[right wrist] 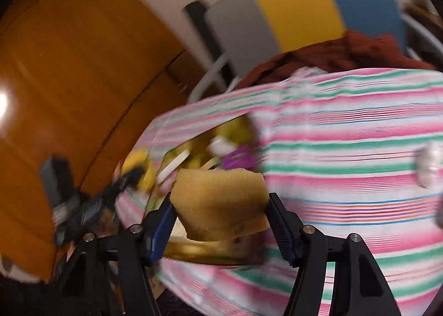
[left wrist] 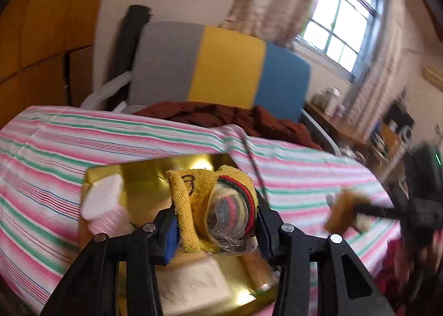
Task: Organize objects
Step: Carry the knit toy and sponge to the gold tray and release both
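My left gripper (left wrist: 216,228) is shut on a yellow knitted cloth bundle (left wrist: 213,205) with a striped, net-wrapped end, held just above a gold tray (left wrist: 133,175) on the striped bedsheet. A white block (left wrist: 103,198) stands in the tray at the left, and a white pad (left wrist: 191,282) lies under the gripper. My right gripper (right wrist: 218,205) is shut on a tan sponge (right wrist: 221,199), above the near edge of the gold tray (right wrist: 210,253). In the left wrist view that sponge (left wrist: 346,212) and the right gripper (left wrist: 415,210) show blurred at the right.
The pink, green and white striped sheet (left wrist: 55,144) covers the bed. A brown blanket (left wrist: 221,116) lies by a grey, yellow and blue headboard (left wrist: 224,67). An orange wooden wardrobe (right wrist: 69,80) stands at the left. A cluttered desk (left wrist: 360,127) sits under the window.
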Demonstrator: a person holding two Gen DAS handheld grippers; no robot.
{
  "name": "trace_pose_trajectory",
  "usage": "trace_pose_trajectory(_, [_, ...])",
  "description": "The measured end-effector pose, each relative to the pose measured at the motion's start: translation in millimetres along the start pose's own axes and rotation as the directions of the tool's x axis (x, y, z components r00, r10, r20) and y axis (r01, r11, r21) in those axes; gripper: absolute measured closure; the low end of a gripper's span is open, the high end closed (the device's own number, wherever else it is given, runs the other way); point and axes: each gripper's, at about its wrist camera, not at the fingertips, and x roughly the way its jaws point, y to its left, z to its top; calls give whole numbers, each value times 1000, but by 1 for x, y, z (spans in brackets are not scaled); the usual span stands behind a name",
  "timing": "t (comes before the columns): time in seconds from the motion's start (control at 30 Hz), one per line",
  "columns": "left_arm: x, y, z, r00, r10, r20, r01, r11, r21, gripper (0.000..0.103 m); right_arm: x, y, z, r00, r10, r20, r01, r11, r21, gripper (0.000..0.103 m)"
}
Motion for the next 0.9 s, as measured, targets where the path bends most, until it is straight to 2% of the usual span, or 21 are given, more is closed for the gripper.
trace_pose_trajectory(0.1, [16, 22, 17, 999, 33, -13, -33, 999, -25, 54, 32, 24, -7, 997, 18, -69, -20, 999, -29, 34])
trace_pose_trajectory(0.2, [38, 39, 28, 998, 23, -59, -28, 996, -79, 44, 54, 35, -16, 993, -4, -115, 0, 999, -36, 1])
trace_pose_trajectory(0.23, [40, 41, 29, 997, 37, -70, -42, 996, -83, 39, 57, 36, -17, 993, 1, -117, -5, 999, -33, 1])
trace_pose_trajectory(0.3, [40, 42, 31, 997, 54, -62, -59, 995, -76, 39, 62, 36, -20, 992, 5, -124, -8, 1000, -25, 1])
trace_pose_trajectory(0.4, [27, 46, 25, 998, 62, -30, -65, 991, -115, 39, 60, 34, -24, 992, -9, -126, 7, 1000, -19, 1])
trace_pose_trajectory(0.53, [5, 39, 9, 993, 117, 16, -115, 989, -90, 39, 56, 30, -28, 992, -69, -109, 67, 998, -21, 1])
trace_pose_trajectory(0.7, [-16, 27, -17, 987, 161, 30, -159, 986, -51, 39, 48, 42, -31, 986, -164, -40, 161, 984, -75, 0])
trace_pose_trajectory(0.9, [-25, 17, -32, 985, 174, 1, -174, 984, -48, 39, 44, 67, -38, 968, -247, 48, 252, 950, -185, 0])
